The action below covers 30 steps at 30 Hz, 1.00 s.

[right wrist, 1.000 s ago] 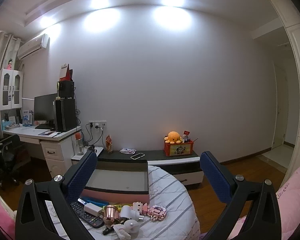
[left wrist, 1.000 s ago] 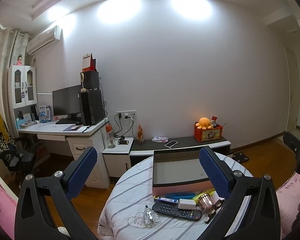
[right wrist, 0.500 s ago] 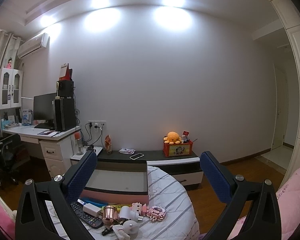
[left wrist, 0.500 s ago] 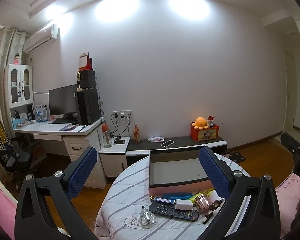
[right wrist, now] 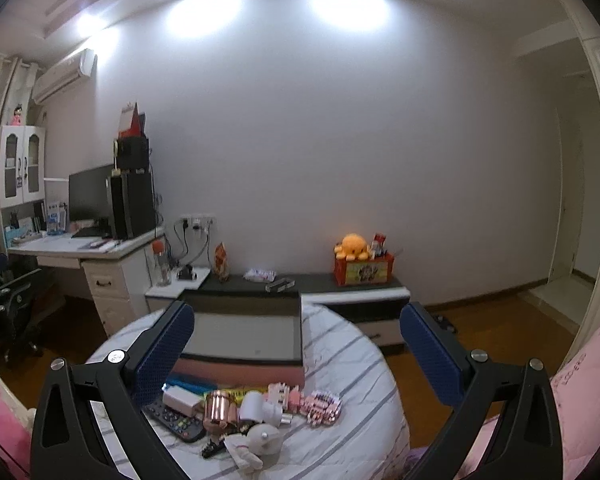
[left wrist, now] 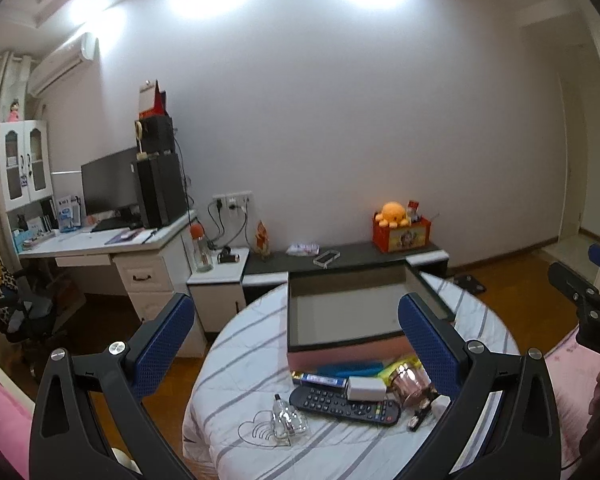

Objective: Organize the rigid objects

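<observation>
The left gripper is wide open and holds nothing. It hangs above a round table with a striped cloth. Between its fingers, far ahead, sits an open box with a pink side. Just in front of the box lie a blue stick and a long battery pack. Closer to the fingers lies a black remote with a white charger on top. A shiny copper cup stands just inside the right finger. A small clear bottle stands left of the remote.

The right gripper is wide open too, with nothing in it. The box sits ahead, close to its left finger. Below, between the fingers, are the copper cup, a white plug, pink toy blocks and a white toy figure. The remote and charger lie by the left finger.
</observation>
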Available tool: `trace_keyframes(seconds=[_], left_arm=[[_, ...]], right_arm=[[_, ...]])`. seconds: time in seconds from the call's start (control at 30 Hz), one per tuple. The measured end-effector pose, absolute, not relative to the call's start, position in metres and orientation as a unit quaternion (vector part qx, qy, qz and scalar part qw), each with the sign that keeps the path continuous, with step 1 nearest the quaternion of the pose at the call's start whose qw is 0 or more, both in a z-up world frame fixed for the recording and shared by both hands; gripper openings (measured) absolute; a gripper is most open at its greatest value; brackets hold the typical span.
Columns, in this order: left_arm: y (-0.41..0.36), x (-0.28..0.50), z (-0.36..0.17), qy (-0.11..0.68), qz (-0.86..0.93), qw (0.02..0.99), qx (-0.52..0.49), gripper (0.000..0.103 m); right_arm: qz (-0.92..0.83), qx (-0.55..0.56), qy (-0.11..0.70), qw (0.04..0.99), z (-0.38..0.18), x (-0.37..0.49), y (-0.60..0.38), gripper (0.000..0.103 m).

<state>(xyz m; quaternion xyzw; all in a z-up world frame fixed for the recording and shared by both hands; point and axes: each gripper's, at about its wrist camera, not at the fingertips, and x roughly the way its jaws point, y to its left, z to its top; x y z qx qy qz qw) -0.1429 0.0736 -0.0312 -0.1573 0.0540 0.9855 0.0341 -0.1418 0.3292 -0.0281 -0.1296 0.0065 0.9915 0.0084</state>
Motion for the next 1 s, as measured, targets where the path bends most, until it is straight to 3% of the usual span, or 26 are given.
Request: trace_keyframes(seconds=[0.47, 0.73, 1.0], left_arm=[[0.071, -0.192, -0.12, 0.079, 0.948, 0.056, -0.302, 0.103], [0.045, -0.211, -0.197, 0.049, 0.907, 0.039, -0.417, 0.103], [0.04, -0.23, -0.236, 0.017, 0.88, 0.048, -0.472, 0.103]], right_arm=[[0.969, -0.245, 0.014, -0.029, -0.097, -0.184, 0.329, 0.103], [0.945, -0.319, 0.017, -0.066, -0.149, -0.187, 0.325, 0.103], [0.926, -0.37, 0.013, -0.076, -0.19, -0.207, 0.32, 0.103]])
